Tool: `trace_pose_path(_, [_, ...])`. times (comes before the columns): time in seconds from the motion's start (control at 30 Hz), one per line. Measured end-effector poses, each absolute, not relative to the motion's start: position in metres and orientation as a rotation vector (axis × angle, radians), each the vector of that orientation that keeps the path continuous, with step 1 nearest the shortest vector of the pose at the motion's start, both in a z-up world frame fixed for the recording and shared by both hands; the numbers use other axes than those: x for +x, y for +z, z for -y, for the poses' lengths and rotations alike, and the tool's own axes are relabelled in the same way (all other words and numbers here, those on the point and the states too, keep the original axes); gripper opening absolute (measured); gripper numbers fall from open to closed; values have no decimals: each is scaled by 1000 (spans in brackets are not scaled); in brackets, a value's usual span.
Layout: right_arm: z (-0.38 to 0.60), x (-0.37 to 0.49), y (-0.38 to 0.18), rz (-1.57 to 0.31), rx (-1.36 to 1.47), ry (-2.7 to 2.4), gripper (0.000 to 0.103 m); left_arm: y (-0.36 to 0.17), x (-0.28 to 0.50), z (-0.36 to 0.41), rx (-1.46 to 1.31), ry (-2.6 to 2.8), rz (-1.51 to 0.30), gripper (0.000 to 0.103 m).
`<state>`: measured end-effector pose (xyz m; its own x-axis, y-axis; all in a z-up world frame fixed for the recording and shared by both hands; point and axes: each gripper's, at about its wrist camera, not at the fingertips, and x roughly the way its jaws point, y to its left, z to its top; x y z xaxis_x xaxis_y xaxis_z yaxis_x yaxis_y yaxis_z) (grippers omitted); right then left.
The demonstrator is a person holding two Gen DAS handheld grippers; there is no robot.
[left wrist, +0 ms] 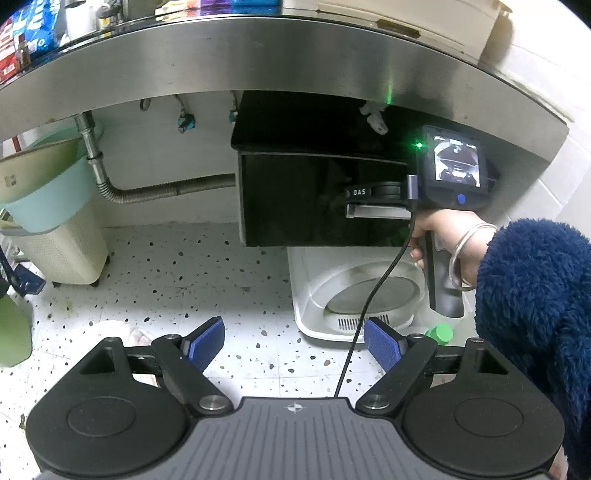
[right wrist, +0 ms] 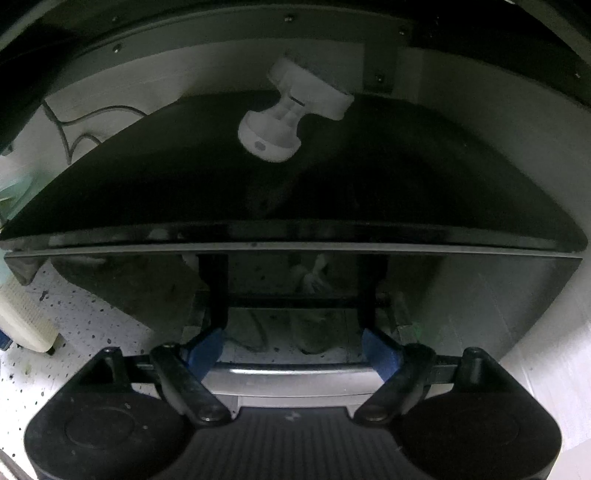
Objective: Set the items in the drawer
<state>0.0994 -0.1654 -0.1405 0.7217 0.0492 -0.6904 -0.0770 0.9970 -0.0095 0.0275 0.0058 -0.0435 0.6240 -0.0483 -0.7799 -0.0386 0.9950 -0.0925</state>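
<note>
A glossy black drawer unit (left wrist: 310,199) hangs under a steel counter (left wrist: 258,62), with a silver bar handle (left wrist: 376,211) on its front. My left gripper (left wrist: 293,345) is open and empty, held back above the speckled floor. My right gripper (right wrist: 293,349) is open, its blue pads (right wrist: 205,350) on either side of the silver handle (right wrist: 291,369), close against the black drawer front (right wrist: 295,288). In the left wrist view the right gripper's body (left wrist: 450,170) sits at the handle, held by a hand in a blue fleece sleeve. The drawer looks shut.
A white sensor-like fitting (right wrist: 280,122) hangs above the drawer top. A white appliance (left wrist: 354,295) stands on the floor below the drawer. A teal and cream bin (left wrist: 48,206) and a drain pipe (left wrist: 110,184) are at the left. Boxes (left wrist: 26,33) sit on the counter.
</note>
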Motion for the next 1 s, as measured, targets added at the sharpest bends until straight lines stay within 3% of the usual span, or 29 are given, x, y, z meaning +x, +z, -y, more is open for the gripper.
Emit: trace_pose_path(1.0, [173, 87, -125, -721, -20, 142, 84, -51, 27, 6, -85, -106, -917, 83])
